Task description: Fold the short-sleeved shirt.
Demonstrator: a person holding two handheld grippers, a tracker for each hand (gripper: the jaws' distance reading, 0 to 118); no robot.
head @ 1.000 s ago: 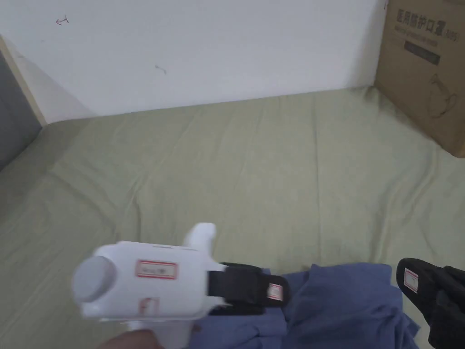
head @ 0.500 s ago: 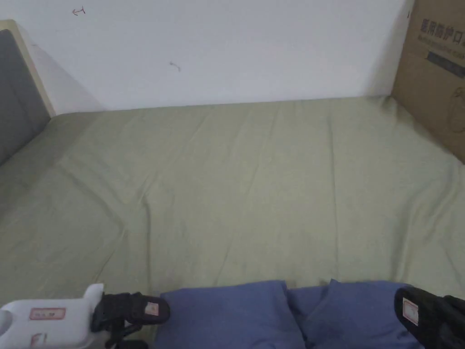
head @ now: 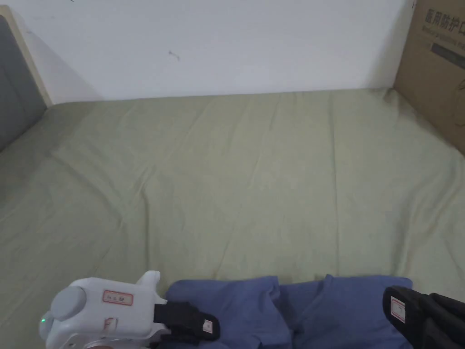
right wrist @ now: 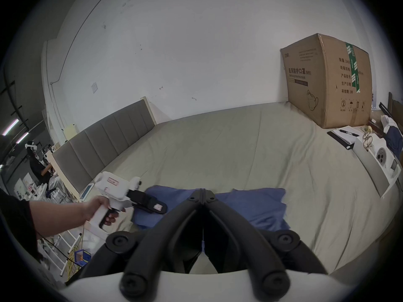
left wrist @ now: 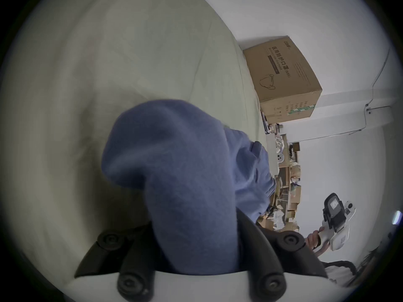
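Green bed sheet (head: 254, 181) carries the blue shirt (head: 318, 313) at its near edge, bunched and unfolded. Left tool (left wrist: 194, 248) is clenched on a shirt fold; right tool (right wrist: 202, 192) has jaws together (whether cloth is pinched cannot be told). Folding appears barely started.

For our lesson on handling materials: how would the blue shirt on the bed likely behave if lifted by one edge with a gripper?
The blue shirt looks thin and creased, so it would probably hang limp. In the left gripper view its cloth drapes in a soft bulge from the left gripper, suggesting it sags rather than holds shape. It seems light, bunching easily on the bed sheet.
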